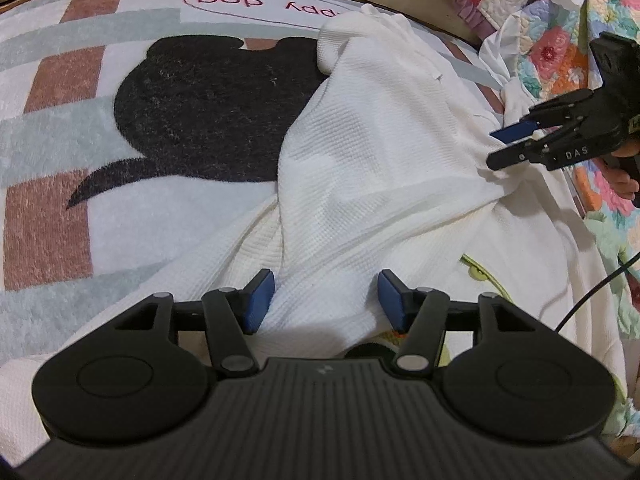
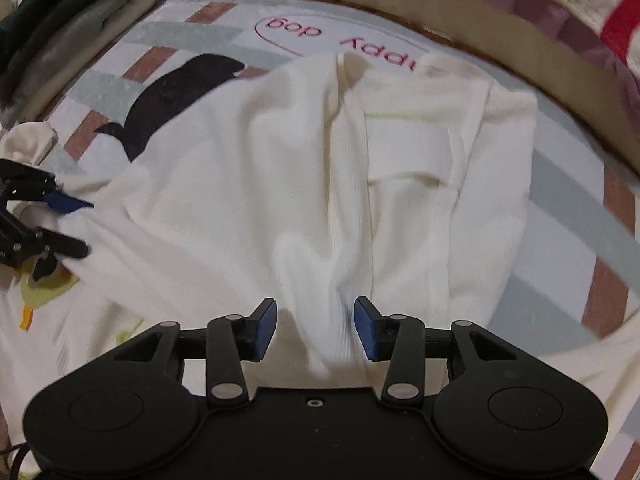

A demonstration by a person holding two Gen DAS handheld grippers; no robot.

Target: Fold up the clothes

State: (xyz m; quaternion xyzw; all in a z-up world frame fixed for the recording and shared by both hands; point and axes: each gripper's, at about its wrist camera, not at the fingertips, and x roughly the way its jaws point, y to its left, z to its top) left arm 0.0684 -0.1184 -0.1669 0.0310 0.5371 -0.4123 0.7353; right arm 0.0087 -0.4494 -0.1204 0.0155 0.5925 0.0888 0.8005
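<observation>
A: Both sets of jaws stand apart: left gripper (image 1: pixel 326 300) and right gripper (image 2: pixel 316 328) each straddle a ridge of the white waffle-knit garment (image 1: pixel 372 168), pads not pressing.

B: It lies at twelve o'clock on the plush blanket (image 1: pixel 56 184). Soft, stretchy knit; a shallow pinch could slip, skewing the fold.
</observation>
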